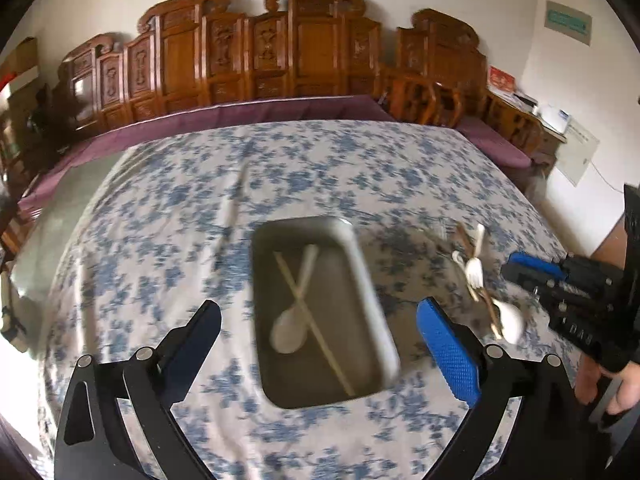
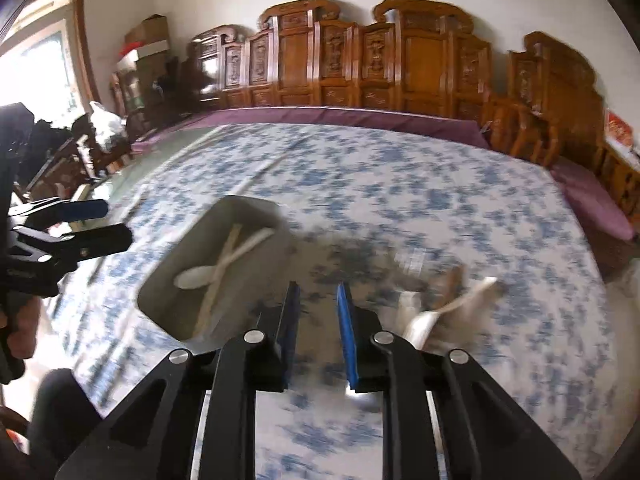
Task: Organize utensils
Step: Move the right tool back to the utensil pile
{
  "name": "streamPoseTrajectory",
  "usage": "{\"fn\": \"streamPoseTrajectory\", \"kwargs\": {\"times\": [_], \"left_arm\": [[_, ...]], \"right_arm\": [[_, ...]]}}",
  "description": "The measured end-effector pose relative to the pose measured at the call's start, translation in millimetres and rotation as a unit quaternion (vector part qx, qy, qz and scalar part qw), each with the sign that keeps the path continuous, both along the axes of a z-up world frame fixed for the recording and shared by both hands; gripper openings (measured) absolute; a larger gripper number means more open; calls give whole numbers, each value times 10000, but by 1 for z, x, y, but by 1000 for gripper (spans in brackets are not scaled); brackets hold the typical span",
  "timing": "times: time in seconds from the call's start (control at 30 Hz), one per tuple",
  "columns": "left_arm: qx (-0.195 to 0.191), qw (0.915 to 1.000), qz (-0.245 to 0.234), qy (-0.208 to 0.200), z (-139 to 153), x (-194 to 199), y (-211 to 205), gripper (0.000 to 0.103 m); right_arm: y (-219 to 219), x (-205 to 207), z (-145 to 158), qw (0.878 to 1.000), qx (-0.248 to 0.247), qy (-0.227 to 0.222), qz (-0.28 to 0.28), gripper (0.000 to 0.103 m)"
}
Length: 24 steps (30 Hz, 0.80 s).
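Two utensils already lie crossed in the grey tray (image 1: 372,300): a white spoon (image 1: 294,320) and a chopstick (image 1: 316,328). Just right of the tray sits a loose pile of utensils (image 1: 486,292), white spoons and brownish sticks tangled together. They look light, stiff and rather slippery; a handle's middle seems the best hold. Left hand-held gripper (image 1: 320,344) gapes wide above the tray; right hand-held gripper (image 2: 318,332) stands narrowly apart, empty. Blue-flowered cloth covers the tabletop (image 1: 280,168); carved wooden chairs (image 1: 304,44) line the wall.
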<state>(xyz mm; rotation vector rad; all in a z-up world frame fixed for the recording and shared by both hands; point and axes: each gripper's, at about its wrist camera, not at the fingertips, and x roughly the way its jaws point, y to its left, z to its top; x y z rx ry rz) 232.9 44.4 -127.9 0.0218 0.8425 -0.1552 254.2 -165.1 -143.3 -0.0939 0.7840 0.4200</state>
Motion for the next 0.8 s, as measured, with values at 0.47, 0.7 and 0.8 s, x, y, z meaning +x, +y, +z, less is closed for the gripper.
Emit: {"fn": "streamPoseTrajectory", "kwargs": {"times": [0.47,0.7,0.8], "left_arm": [[-342,9961,-682,433,-42,5,-89,95],[-253,9945,-807,611,-66,16,-115,95],[-262,9943,-778,675,-73,21,-119,95]], "right_arm": [[-83,5,-43,9991,-82,82,-416,35],[-86,23,-65,9979,166,453,-428,35],[-81,36,-73,9976,173,566,-373,35]]}}
